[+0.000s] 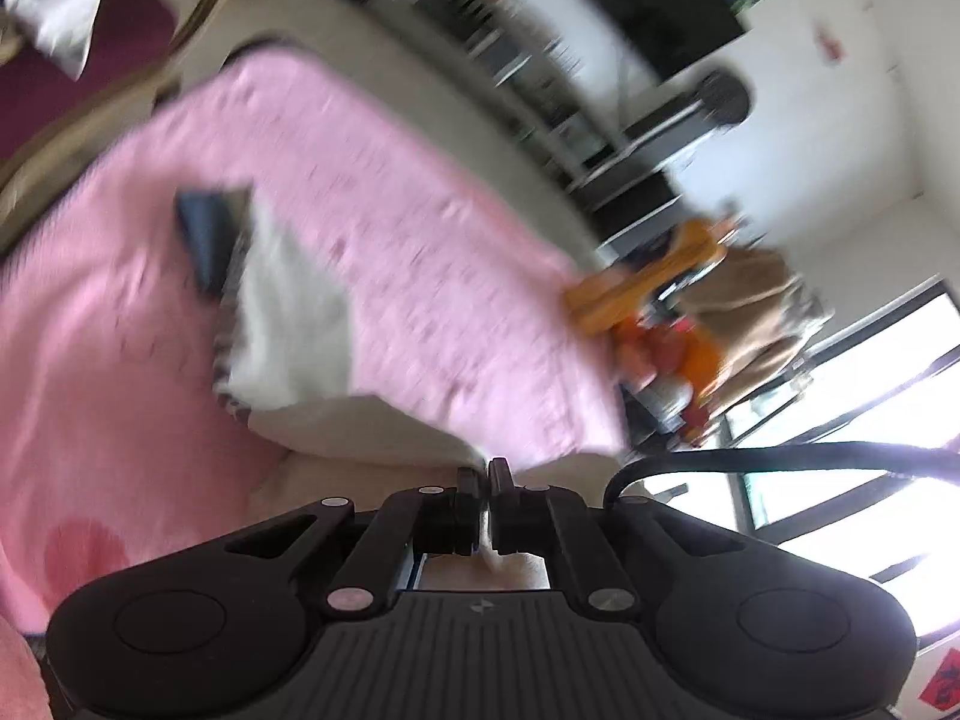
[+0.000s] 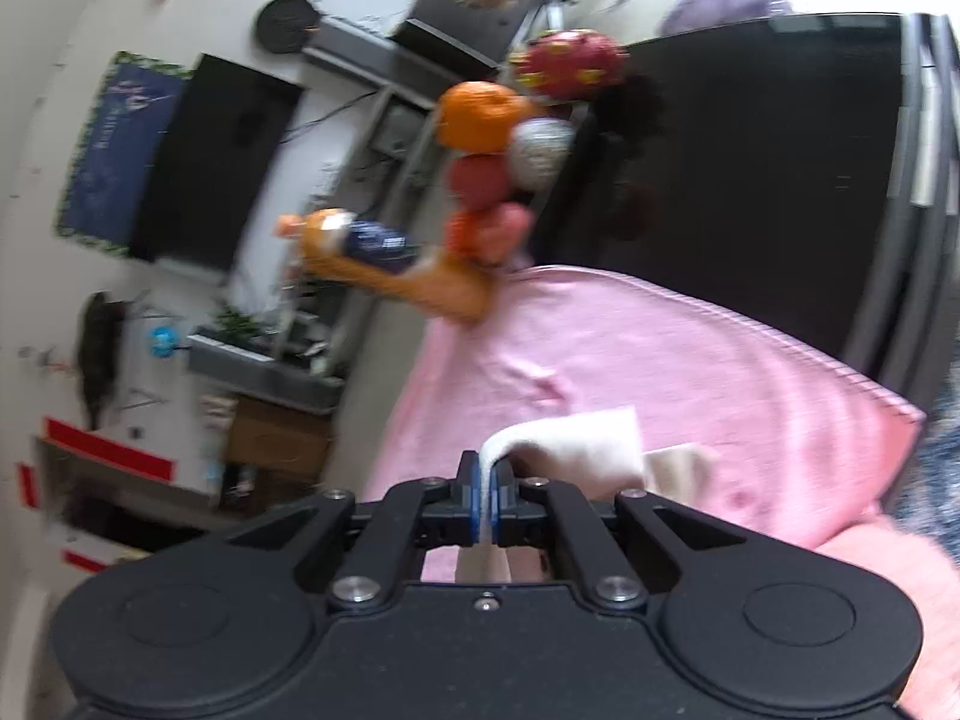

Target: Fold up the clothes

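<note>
- While both my grippers, left gripper (image 1: pixel 485 471) and right gripper (image 2: pixel 485 471), pinch the white garment (image 2: pixel 576 438), it hangs over the pink blanket (image 2: pixel 660 354).
- Fold looks barely begun; laying flat remains.

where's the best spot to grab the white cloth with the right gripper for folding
At its edge, which is where the right gripper has it now: jaws shut on a thin bunched strip of the white cloth. The rest drapes away over the pink blanket, so coming in low from the near side, level with the hem, probably suits this limp fabric best.
</note>
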